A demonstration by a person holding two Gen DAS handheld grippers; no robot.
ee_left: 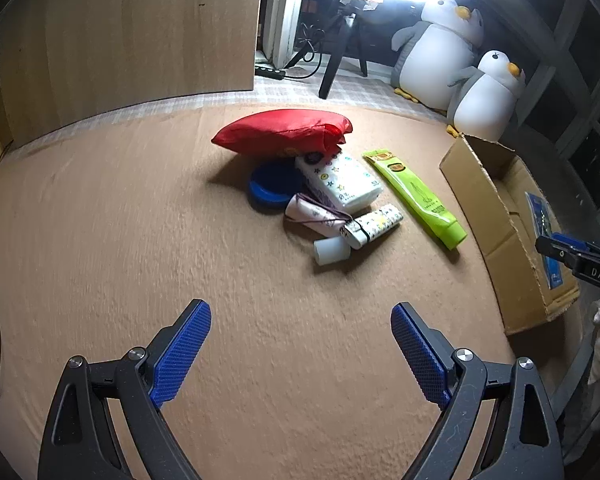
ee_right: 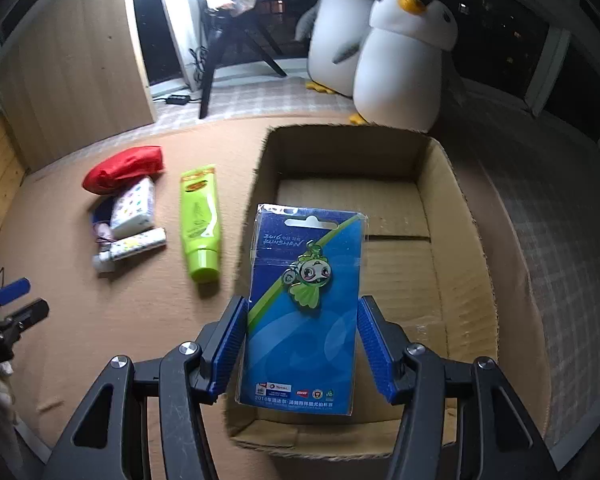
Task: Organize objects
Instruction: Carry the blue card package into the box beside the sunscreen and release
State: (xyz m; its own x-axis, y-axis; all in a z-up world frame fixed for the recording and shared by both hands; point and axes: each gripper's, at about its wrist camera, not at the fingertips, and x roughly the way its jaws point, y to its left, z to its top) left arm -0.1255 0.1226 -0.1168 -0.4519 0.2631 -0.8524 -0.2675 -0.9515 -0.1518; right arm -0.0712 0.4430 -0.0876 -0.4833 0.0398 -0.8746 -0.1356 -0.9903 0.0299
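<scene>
My right hand-held gripper [ee_right: 302,340] clamps the blue carded pin [ee_right: 304,308] by its side edges, over the open cardboard box [ee_right: 452,208]. Next: lower and let go inside. My left hand-held gripper [ee_left: 301,330] gapes empty; the green tube [ee_right: 201,220] waits at ten o'clock.

A left gripper [ee_left: 301,312] with ridged blue pads stands wide open over a tan carpeted surface [ee_left: 100,240], holding nothing. Ahead lies a cluster: a red fabric pouch [ee_left: 284,133] on top of a round blue dish [ee_left: 274,190], a white patterned tissue pack [ee_left: 340,182], a small folded umbrella [ee_left: 374,225] and a white cylinder [ee_left: 330,251]. Just right lies a lime green tube [ee_left: 416,196]. An open brown cardboard box [ee_left: 496,216] sits at right, another gripper [ee_left: 580,258] over it. Two plush penguins [ee_left: 460,64] stand behind.
</scene>
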